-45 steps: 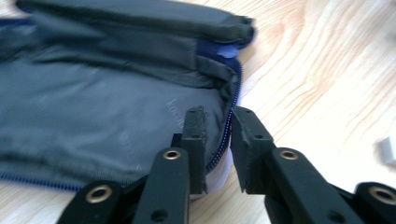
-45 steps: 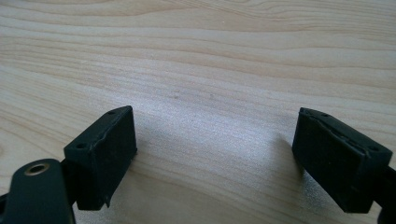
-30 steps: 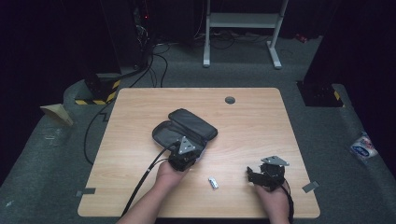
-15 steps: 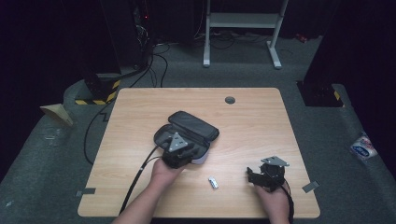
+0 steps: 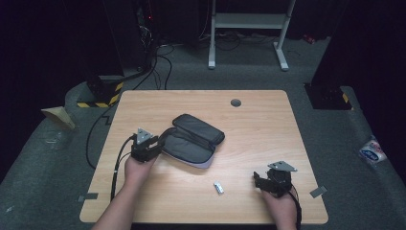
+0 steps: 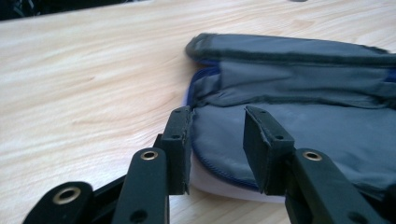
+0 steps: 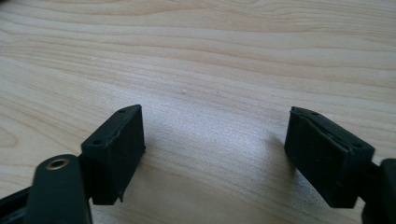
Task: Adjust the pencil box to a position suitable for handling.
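Now the left gripper [image 6: 217, 140], jaws just opening, sits apart at the pouch [image 6: 299, 116] edge; right gripper [image 7: 212, 154] gapes, just narrowing, over bare tabletop [image 7: 196, 56].

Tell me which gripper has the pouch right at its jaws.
The left gripper: its jaws, just opening, sit at the open pouch's near edge. The right gripper hovers over bare table.

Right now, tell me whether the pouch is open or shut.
Open. The pouch lies spread flat on the table, its two halves side by side, and the left gripper view shows its grey lining and blue zip edge facing up.
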The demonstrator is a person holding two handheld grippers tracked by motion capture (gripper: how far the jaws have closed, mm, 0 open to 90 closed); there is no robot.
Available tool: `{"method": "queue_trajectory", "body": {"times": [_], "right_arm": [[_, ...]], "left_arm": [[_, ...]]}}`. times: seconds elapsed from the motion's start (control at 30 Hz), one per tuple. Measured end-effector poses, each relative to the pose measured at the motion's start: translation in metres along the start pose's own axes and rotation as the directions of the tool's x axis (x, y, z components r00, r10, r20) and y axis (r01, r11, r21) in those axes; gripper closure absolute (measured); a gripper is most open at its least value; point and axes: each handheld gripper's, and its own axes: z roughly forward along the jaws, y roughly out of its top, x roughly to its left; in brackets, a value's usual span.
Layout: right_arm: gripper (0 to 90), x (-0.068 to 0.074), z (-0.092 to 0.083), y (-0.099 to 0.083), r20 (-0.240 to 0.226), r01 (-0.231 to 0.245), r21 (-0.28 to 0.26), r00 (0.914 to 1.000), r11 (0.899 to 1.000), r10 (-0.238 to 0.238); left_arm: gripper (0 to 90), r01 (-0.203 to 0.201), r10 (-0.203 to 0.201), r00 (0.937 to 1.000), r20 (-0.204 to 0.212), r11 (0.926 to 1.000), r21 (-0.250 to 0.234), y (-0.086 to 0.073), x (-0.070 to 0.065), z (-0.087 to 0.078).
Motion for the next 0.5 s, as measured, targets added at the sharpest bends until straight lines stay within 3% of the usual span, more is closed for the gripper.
{"method": "queue_trajectory", "body": {"times": [0.1,0.13,0.2,0.33,0.5], "right_arm": [[25.6,-0.001,-0.001,-0.001,0.0,0.007,-0.01,1.0,1.0,-0.007],[34.1,0.0,-0.003,-0.002,0.012,-0.003,-0.021,0.9999,1.0,0.004],[38.1,0.002,-0.004,-0.003,0.019,0.01,-0.029,0.9998,1.0,-0.01],[44.4,0.008,-0.008,-0.001,-0.023,0.009,-0.051,0.9997,0.999,-0.01],[45.9,0.027,-0.011,0.01,-0.06,0.024,-0.08,0.9978,0.996,-0.029]], "left_arm": [[63.5,0.014,-0.015,0.9998,0.01,0.9998,0.01,-0.003,0.003,0.003],[63.6,0.029,-0.03,0.9993,0.021,0.9994,0.019,-0.005,0.004,0.005],[63.6,0.045,-0.046,0.9986,0.027,0.9988,0.02,-0.007,0.005,0.005],[65.0,0.066,-0.067,0.9952,0.072,0.9978,0.008,-0.01,0.005,0.002],[64.5,0.037,-0.037,0.991,0.129,0.9993,0.0,-0.015,-0.006,-0.004]]}}
